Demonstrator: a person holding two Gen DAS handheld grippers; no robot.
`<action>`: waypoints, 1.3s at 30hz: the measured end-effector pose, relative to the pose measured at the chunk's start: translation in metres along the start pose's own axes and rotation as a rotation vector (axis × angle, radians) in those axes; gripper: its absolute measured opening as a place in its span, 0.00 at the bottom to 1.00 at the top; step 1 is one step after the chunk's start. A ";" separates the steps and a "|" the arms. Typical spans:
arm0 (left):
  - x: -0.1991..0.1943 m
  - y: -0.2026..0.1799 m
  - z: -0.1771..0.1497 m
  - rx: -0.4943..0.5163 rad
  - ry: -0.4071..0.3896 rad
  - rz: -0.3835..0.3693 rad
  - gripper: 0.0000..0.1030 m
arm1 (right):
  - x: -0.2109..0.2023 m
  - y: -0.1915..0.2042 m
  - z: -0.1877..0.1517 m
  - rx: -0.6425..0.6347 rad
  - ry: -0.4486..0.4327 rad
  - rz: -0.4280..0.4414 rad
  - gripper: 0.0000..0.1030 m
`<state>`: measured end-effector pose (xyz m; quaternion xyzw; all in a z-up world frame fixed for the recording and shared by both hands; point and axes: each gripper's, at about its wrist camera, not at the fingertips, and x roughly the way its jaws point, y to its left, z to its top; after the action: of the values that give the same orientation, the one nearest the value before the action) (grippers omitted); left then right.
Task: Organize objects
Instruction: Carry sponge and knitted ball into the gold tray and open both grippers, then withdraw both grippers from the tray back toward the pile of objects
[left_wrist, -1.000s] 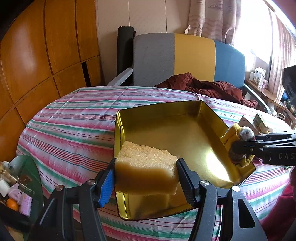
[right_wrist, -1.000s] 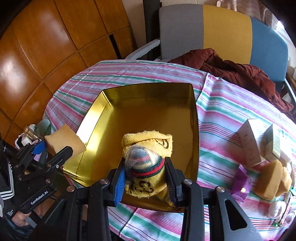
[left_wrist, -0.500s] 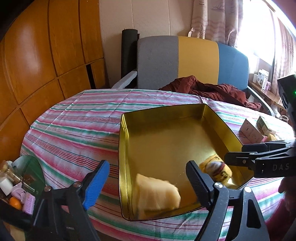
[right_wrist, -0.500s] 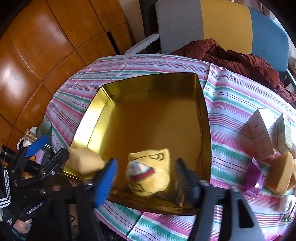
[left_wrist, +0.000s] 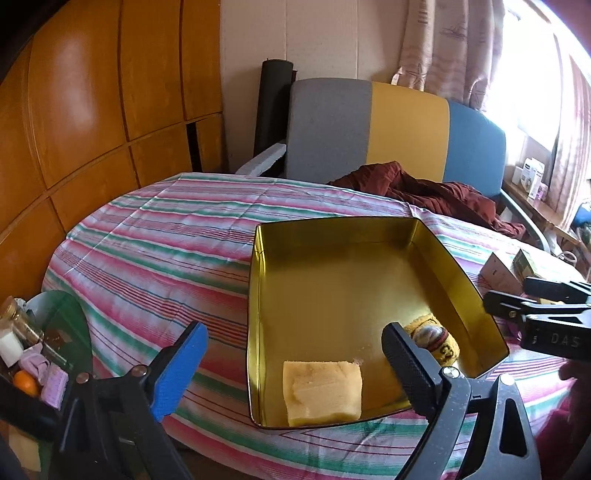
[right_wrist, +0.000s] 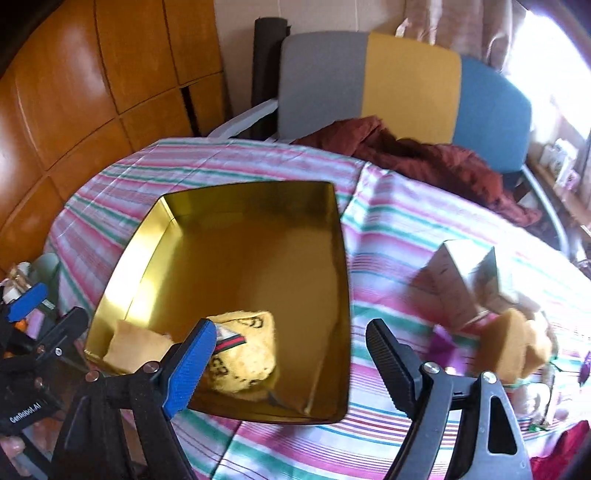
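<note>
A gold metal tin (left_wrist: 332, 232) (right_wrist: 340, 258) lies open on the striped tablecloth. A yellow sponge (left_wrist: 321, 393) (right_wrist: 133, 347) lies in its near corner. A rolled yellow sock (left_wrist: 437, 341) (right_wrist: 243, 354) lies in the tin beside it. My left gripper (left_wrist: 291, 354) is open and empty above the tin's near edge. My right gripper (right_wrist: 291, 350) is open and empty above the tin's near right corner; it also shows in the left wrist view (left_wrist: 517, 295).
Small cartons (right_wrist: 458, 280), another sponge (right_wrist: 506, 350) and a purple wrapper (right_wrist: 447, 343) lie right of the tin. A dark red garment (left_wrist: 424, 188) lies on the chair (left_wrist: 369, 129) at the far side. A side table with bottles (left_wrist: 22, 343) stands at the left.
Both grippers opened and let go: the sponge and the rolled sock dropped into the tin. Both grippers have pulled back from the tin, and the right one has swung right.
</note>
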<state>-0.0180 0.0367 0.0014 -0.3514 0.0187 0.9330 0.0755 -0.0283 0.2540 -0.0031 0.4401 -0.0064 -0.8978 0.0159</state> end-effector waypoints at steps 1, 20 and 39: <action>0.000 0.000 0.000 -0.002 0.003 0.000 0.93 | -0.003 0.000 0.000 -0.005 -0.011 -0.012 0.82; -0.005 -0.036 0.003 0.066 0.022 -0.018 0.93 | -0.029 -0.014 -0.010 -0.051 -0.098 -0.103 0.82; -0.001 -0.106 0.014 0.237 0.019 -0.142 0.93 | -0.026 -0.124 -0.025 0.146 -0.042 -0.195 0.82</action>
<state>-0.0100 0.1429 0.0139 -0.3495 0.1048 0.9131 0.1822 0.0046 0.3791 -0.0012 0.4198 -0.0293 -0.9012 -0.1039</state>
